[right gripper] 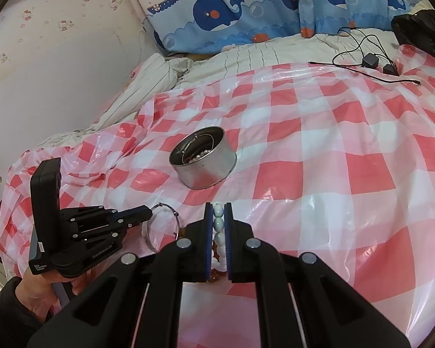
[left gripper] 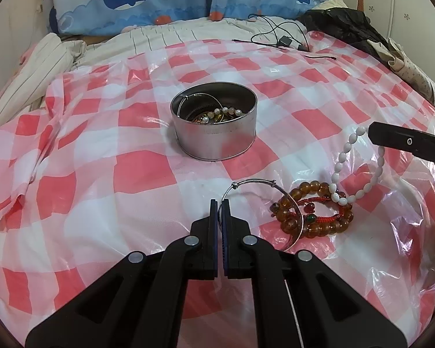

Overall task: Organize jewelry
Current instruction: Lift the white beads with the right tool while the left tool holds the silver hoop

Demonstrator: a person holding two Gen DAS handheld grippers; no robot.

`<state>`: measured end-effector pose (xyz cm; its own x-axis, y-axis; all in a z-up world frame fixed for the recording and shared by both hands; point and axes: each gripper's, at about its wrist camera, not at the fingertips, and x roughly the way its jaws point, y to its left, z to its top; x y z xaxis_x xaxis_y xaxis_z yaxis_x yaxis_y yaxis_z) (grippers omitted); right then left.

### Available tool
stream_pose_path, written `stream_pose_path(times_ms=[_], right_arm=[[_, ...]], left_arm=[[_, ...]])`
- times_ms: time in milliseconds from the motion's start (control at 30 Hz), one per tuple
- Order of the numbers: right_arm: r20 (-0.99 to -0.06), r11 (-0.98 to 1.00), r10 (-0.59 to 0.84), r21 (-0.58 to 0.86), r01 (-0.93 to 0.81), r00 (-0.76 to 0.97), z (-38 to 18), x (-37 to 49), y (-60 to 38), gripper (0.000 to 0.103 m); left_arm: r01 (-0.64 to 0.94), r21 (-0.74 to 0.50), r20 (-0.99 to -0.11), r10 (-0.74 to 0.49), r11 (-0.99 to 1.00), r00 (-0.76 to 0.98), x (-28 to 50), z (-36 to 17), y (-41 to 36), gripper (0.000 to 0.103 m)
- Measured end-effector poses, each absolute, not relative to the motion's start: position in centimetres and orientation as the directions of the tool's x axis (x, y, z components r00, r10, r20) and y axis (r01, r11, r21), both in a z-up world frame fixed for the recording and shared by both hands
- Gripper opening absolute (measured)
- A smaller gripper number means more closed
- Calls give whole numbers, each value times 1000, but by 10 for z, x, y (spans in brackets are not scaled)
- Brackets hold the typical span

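Both grippers have picked up jewelry, and it now needs to go into the tin. The left gripper has its jaws shut on a thin silver bangle, which it holds near the checked plastic sheet on the bed. The right gripper has its jaws shut on a white bead bracelet, and the loop hangs down from it.

The round metal tin sits farther back on the sheet and already has some jewelry inside. An amber bead bracelet and a red cord bracelet lie on the sheet beside the bangle.

Next, I think each gripper should carry its piece over the tin and let go. The bangle is wide, so it may catch on the rim.
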<state>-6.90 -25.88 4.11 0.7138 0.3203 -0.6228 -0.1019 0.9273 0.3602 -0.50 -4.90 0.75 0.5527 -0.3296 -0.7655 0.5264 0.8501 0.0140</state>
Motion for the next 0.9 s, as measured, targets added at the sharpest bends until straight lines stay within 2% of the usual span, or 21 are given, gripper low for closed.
stream_pose_path(times_ms=[900], right_arm=[[-581,919,347,367,-144,736,49,-74,-255,8]], left_arm=[[524,24,-761,-324,851,561,-5,11,-48,2]])
